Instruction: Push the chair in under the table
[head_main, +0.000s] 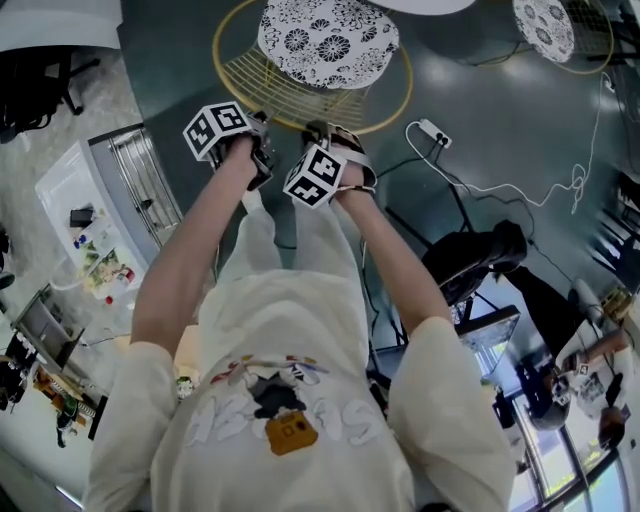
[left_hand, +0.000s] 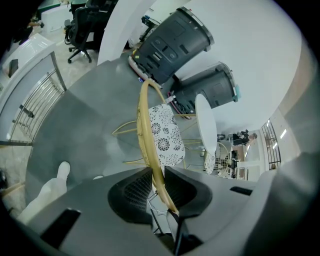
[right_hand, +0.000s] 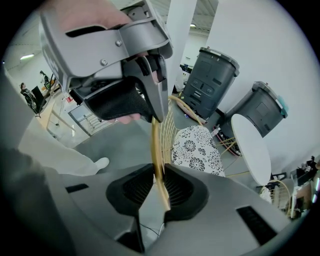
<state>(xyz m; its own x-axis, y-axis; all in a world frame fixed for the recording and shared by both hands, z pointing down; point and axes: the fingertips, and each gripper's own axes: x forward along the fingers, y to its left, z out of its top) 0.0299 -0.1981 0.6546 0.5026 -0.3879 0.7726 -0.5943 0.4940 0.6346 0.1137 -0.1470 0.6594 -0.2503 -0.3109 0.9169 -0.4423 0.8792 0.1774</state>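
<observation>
The chair (head_main: 325, 40) has a gold wire frame and a black-and-white patterned cushion; it stands on the dark floor just ahead of me. The white round table (head_main: 425, 4) shows only as an edge at the top of the head view. My left gripper (head_main: 260, 150) and right gripper (head_main: 345, 145) sit side by side on the near top of the chair's backrest rim (head_main: 300, 125). In the left gripper view my left gripper (left_hand: 157, 184) is shut on the gold rim (left_hand: 147, 130), with the table (left_hand: 205, 132) beyond the cushion. My right gripper (right_hand: 160, 186) is shut on that rim (right_hand: 156, 145) too.
Two dark grey bins (left_hand: 172, 45) (left_hand: 210, 90) stand against the white wall behind the table. A power strip with a white cable (head_main: 435, 132) lies on the floor to the right. A black office chair (head_main: 470, 260) is at my right, a white cabinet (head_main: 90, 220) at my left.
</observation>
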